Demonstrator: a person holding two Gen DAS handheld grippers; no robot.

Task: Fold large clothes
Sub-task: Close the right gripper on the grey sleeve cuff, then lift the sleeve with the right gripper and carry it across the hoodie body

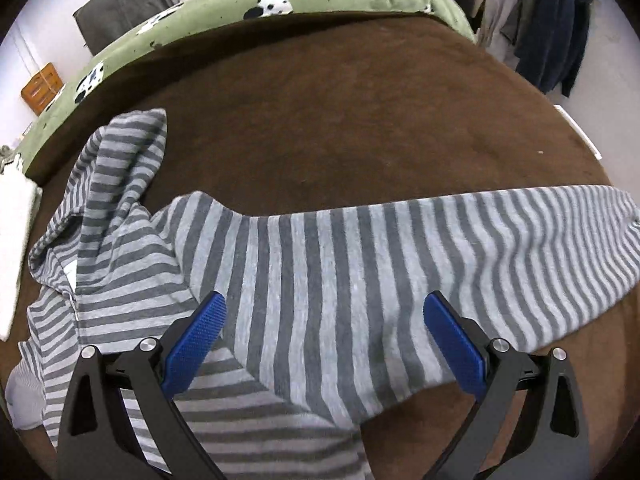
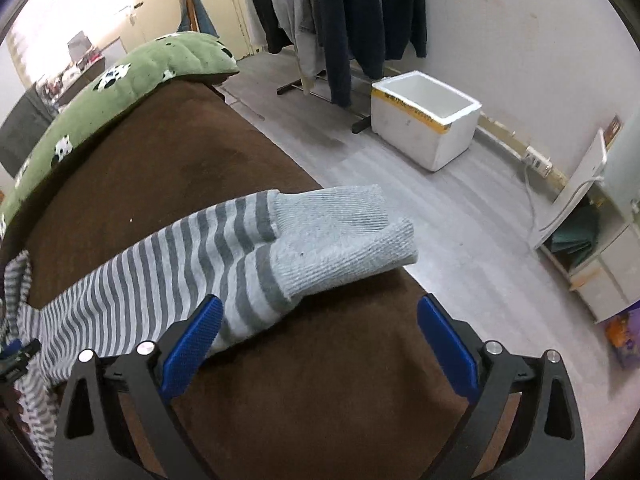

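Observation:
A grey striped hooded top (image 1: 320, 272) lies on a brown blanket (image 1: 340, 112), its hood (image 1: 120, 168) crumpled at the left and its sleeves stretched out to the right. My left gripper (image 1: 326, 308) hangs open just above the sleeve cloth, its blue pads (image 1: 196, 344) clear of the fabric. In the right wrist view the two sleeves (image 2: 180, 276) lie one over the other, and their plain grey cuffs (image 2: 344, 236) reach the bed's edge. My right gripper (image 2: 320, 312) is open beside the cuffs, above the brown blanket (image 2: 300, 380), with nothing between its pads.
A green quilt with panda prints (image 1: 240, 12) lies along the far side of the bed. Dark clothes hang on a rack (image 2: 352, 12) by the wall. A white foam box (image 2: 424, 120) stands on the grey floor. A low shelf unit (image 2: 592, 240) is at the right.

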